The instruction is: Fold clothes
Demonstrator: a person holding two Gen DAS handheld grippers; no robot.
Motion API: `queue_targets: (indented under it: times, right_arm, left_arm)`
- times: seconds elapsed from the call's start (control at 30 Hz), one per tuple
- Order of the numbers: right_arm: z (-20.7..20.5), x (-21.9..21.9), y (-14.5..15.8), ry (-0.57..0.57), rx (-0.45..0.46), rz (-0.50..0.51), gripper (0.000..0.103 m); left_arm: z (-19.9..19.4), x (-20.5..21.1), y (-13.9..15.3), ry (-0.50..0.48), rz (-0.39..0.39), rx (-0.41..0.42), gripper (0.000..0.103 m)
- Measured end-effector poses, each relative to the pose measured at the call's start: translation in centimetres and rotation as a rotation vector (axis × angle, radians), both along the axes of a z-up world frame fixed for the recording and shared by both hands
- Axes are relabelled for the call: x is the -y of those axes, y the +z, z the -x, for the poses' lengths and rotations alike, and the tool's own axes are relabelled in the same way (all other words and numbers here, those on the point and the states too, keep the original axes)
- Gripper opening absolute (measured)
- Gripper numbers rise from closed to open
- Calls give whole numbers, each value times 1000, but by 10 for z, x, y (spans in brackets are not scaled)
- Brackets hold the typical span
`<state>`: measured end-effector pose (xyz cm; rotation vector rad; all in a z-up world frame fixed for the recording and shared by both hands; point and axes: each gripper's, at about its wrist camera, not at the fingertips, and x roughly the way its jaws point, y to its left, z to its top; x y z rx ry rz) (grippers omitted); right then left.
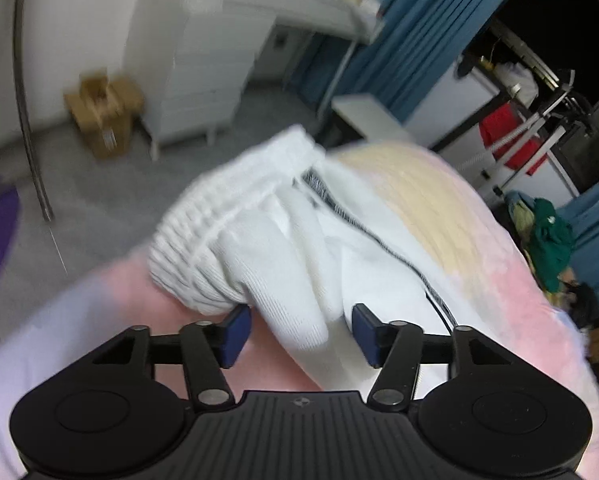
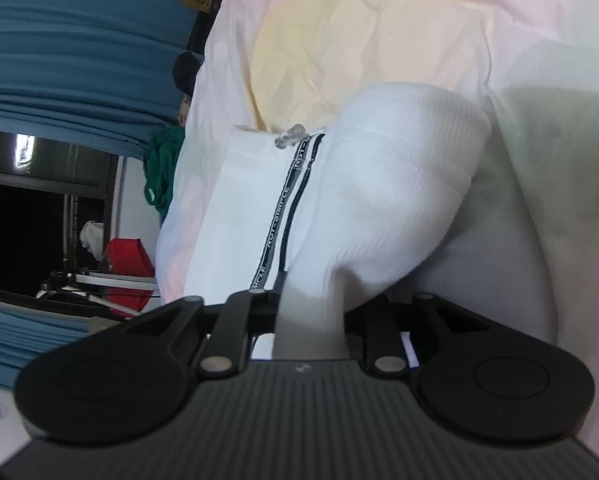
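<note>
A white garment [image 1: 291,248] with a ribbed cuff and a black lettered stripe lies bunched on a pastel pink and yellow bed cover [image 1: 459,216]. My left gripper [image 1: 299,332] is open. A fold of the white cloth lies between its blue pads [image 1: 235,332] without being pinched. In the right wrist view the same garment [image 2: 379,200] rises in a ribbed hump over the cover [image 2: 379,20]. A strip of it runs down into my right gripper [image 2: 311,312], which is shut on the cloth. Its pads are hidden by the fabric.
Beyond the bed edge are a grey floor, a cardboard box [image 1: 103,112], a white drawer unit [image 1: 203,80] and a metal pole [image 1: 27,100]. Blue curtains [image 1: 419,40], a red item [image 1: 503,136] and green clothing [image 1: 547,240] stand to the right.
</note>
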<state>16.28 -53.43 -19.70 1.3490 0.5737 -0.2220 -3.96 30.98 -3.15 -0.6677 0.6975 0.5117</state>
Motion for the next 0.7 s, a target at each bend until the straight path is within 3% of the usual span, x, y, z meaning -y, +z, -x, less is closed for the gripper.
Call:
queue_targets:
  times: [0.1,0.2,0.5,0.6,0.7]
  right_arm:
    - [-2,1,-2,19,11,16,32]
    - [-5,0,-4,32,38,31,41]
    - [-13,5,-8,-49,116,29,43]
    - [-21,3,-4,-31,133,84,43]
    - [-25,0,-1,8,125,160,40]
  left_arm:
    - [5,32,19,-15,-153,28,63]
    - [5,61,27,-46,-220,84,65]
    - [-52,165,9,-333,-314,81,66]
    - [-71,194,-8,-424,-308,112,66]
    - [-87,213,-33,-475,-346,79,66]
